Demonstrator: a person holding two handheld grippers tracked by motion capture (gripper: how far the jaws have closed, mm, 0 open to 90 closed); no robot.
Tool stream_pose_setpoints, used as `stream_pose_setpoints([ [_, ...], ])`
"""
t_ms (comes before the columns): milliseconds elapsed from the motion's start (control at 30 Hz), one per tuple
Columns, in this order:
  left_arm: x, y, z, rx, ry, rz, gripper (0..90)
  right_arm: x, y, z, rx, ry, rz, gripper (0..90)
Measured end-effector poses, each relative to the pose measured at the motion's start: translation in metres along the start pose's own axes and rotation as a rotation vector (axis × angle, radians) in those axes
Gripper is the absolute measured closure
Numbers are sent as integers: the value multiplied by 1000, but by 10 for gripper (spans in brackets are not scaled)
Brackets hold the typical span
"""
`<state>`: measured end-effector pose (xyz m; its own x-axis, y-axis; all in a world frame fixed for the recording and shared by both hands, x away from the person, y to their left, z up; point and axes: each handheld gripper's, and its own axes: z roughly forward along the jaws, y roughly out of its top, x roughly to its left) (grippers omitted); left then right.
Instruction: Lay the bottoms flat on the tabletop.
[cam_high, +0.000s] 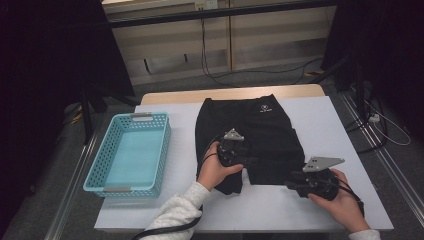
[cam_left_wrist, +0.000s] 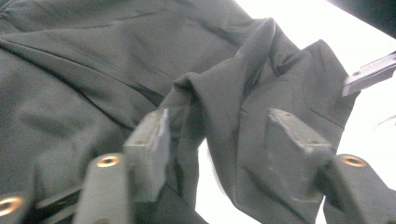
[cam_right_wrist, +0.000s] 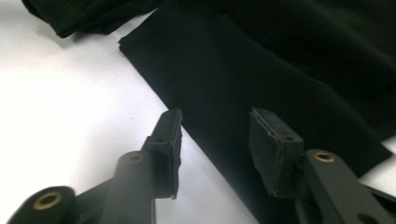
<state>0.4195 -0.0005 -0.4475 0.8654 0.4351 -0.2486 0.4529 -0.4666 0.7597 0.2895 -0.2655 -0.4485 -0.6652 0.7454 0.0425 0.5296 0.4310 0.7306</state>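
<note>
White-topped table (cam_high: 325, 125), wooden edge showing at its far side. Black shorts (cam_high: 260, 135) lie flat near the middle. Turquoise perforated plastic basket (cam_high: 112, 165) sits left of the shorts, well apart, at the table's left edge.

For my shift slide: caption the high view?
Two hand-held grippers, left and right, open at black shorts beside a blue basket.

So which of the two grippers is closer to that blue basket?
Left. The left gripper is over the black garment, just right of the basket; the right gripper sits further right, at the garment's near corner.
</note>
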Motion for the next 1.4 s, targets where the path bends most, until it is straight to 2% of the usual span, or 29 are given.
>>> stream_pose_setpoints([
  [100,0,-1,-2,2,8,16,316,2,3,8,9,16,-20,532],
  [200,2,-2,-7,2,10,10,276,3,6,14,8,19,-23,520],
  [267,2,-2,-9,0,16,12,267,5,4,21,21,19,-42,521],
  [300,3,-2,-11,5,17,13,262,7,4,22,9,17,-51,528],
  [433,4,-2,-17,-10,13,5,271,9,8,23,38,-7,-45,552],
  [533,7,0,-23,-22,25,3,269,10,9,24,42,-16,-25,593],
  [833,17,4,-39,-37,28,1,182,9,11,25,41,-33,0,742],
  [967,21,3,-43,-54,40,-17,181,8,11,26,37,-25,21,879],
  [1100,21,3,-43,-52,42,-15,181,5,12,26,41,-10,54,886],
  [1267,20,4,-43,-62,40,-16,188,7,12,25,42,-22,52,893],
  [1400,19,4,-42,-55,42,-14,188,5,9,20,52,2,83,895],
])
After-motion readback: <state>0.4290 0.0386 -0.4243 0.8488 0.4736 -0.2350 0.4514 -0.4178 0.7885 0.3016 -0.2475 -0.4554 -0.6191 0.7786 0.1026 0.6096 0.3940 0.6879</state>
